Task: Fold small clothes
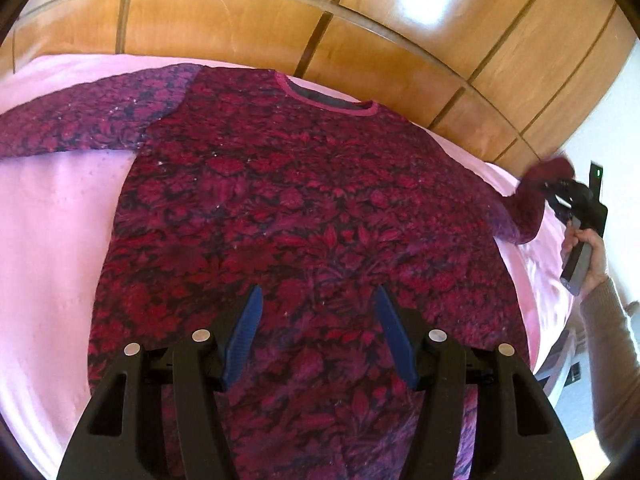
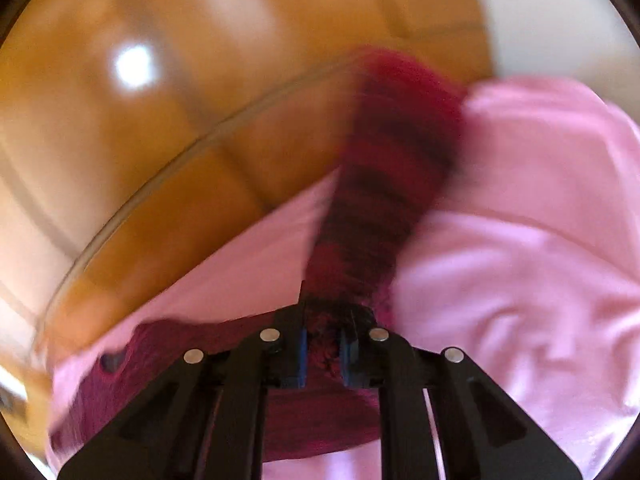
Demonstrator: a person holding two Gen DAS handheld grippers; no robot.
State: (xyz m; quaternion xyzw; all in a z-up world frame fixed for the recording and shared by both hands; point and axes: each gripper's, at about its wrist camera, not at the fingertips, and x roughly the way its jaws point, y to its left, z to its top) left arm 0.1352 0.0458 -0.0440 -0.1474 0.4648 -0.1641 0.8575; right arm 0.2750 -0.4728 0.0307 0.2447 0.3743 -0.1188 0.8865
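A dark red floral sweater (image 1: 304,216) lies spread flat, front up, on a pink bedsheet (image 1: 52,240), its pink-trimmed collar (image 1: 326,98) at the far end from the left gripper (image 1: 318,300) and close to a glossy wooden headboard (image 1: 280,24). The left gripper hovers over the lower body of the garment with its blue-padded fingers (image 1: 244,336) spread wide and nothing between them; the cloth fills the view ahead of it and below it. The sweater's one sleeve (image 1: 80,120) stretches flat across the sheet, far ahead and to the left of that gripper. Well off to its right, at the bed's edge, the right gripper (image 1: 554,190) is clamped on the other sleeve (image 1: 520,208), which rises off the sheet in a loose arc, with the person's hand (image 1: 592,252) around the tool's handle. In the right wrist view, heavily blurred, the right gripper (image 2: 323,350) shows its fingers (image 2: 298,356) drawn narrow with bunched red fabric pinched between them, and the sleeve (image 2: 384,184) runs straight ahead from the fingertips over the rumpled pink sheet (image 2: 520,260), the headboard (image 2: 160,120) ahead and to the left.
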